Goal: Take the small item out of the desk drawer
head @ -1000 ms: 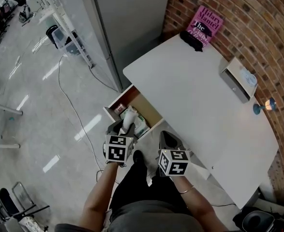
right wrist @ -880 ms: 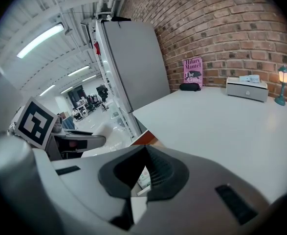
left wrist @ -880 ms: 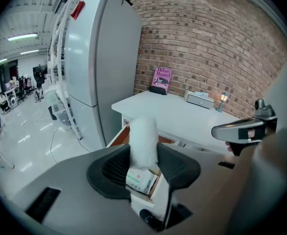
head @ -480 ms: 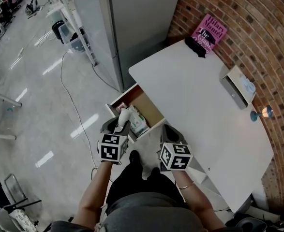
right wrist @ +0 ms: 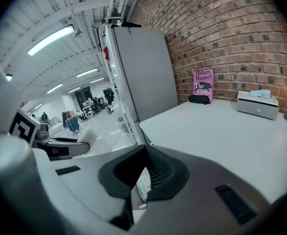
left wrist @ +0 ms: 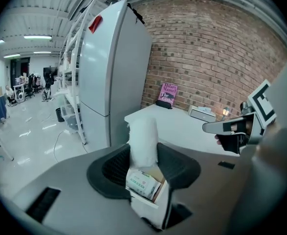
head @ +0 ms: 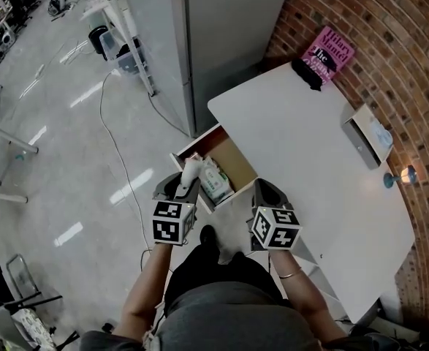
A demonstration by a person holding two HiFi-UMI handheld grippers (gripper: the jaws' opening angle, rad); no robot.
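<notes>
My left gripper (head: 179,189) is clamped on the small white item (left wrist: 143,136), a soft-looking roll or pouch that stands upright between my pads with its top poking out above them. A second ago that item sat low against the front of the open drawer (head: 231,156), beside the rest of its contents. Now it has come up with my hand. In the left gripper view I look down past it into the drawer, where the wipes packet (head: 215,183) lies by itself. The item no longer touches anything inside, so I judge the lift out as good as done. What remains is to carry it clear and find a place for it, probably on the desk (head: 309,167).

My right gripper (right wrist: 144,153) has also risen since the earlier frame. It hangs just right of the drawer, by the desk's front edge, with its jaws drawn together and nothing between them. The drawer is as far out as it was.
</notes>
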